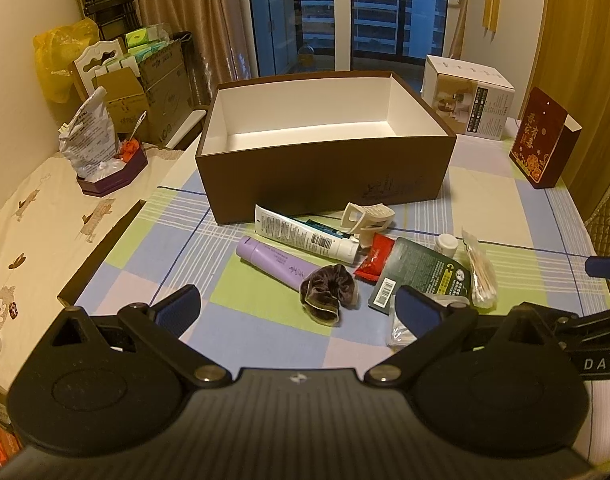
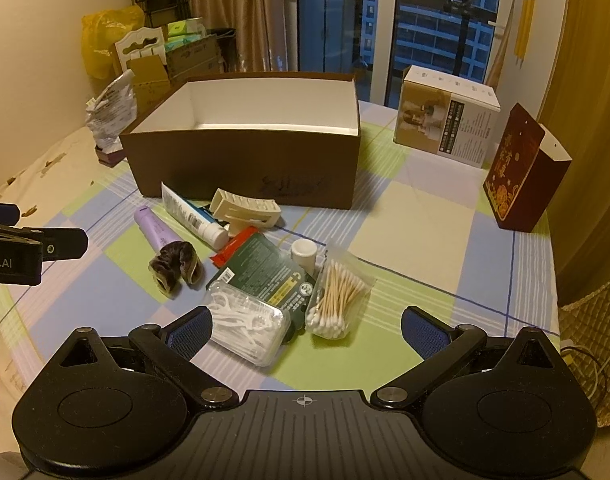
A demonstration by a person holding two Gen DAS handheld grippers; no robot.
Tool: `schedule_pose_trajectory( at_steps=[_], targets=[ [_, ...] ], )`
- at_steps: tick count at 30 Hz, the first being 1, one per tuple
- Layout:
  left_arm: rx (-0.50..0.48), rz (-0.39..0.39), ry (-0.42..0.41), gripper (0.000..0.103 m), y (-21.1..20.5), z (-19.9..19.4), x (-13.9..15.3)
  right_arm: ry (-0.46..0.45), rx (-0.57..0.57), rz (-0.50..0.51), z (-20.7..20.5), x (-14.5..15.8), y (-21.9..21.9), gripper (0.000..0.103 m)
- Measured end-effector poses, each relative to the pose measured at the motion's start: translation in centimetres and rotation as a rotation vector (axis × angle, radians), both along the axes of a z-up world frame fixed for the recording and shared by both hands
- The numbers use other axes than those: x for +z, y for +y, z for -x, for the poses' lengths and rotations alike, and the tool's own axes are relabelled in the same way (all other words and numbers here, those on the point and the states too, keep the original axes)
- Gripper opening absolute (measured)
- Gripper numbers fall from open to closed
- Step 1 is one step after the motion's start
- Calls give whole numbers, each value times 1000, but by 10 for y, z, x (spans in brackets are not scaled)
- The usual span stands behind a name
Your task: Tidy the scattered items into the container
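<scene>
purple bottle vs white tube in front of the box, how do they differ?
The purple bottle is a plain lilac cylinder; the white tube is flat at its far end, tapers to a round cap and bears a barcode. The bottle lies bare on the cloth, touching the brown scrunchie; the tube sits partly under the cream hair claw. Both lie on their sides, outside the brown box.

Left gripper (image 1: 299, 312), right gripper (image 2: 307, 330): black plastic, blue ribbed pads, silver pivot screws, ridged base.

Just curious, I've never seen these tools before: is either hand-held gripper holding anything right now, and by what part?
Nothing is held. The left hand-held gripper and the right hand-held gripper are both open above the table, with nothing between their pads.
</scene>
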State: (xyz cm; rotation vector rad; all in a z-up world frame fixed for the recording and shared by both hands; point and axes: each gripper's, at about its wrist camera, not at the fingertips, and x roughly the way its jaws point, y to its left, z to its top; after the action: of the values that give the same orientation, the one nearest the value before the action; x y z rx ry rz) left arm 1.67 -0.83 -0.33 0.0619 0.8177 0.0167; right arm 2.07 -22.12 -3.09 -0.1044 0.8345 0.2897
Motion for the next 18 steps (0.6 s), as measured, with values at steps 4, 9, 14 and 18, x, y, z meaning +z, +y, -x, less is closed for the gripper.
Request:
schedule_pose_trajectory(
  at_steps=[4,9,14,18],
  targets=[
    [0,-1,0,102,0,-1,0,-1,-3,-2,-2,0,0,103],
    [2,-1,0,102,0,-3,0,-2,-2,-2,-2,0,0,103],
    [8,0,0,102,3,-7,0,-2,3,-2,-3,1,2,103],
    [12,4,-4,102,5,-6,0,-2,11,-5,-3,0,5,103]
  ],
)
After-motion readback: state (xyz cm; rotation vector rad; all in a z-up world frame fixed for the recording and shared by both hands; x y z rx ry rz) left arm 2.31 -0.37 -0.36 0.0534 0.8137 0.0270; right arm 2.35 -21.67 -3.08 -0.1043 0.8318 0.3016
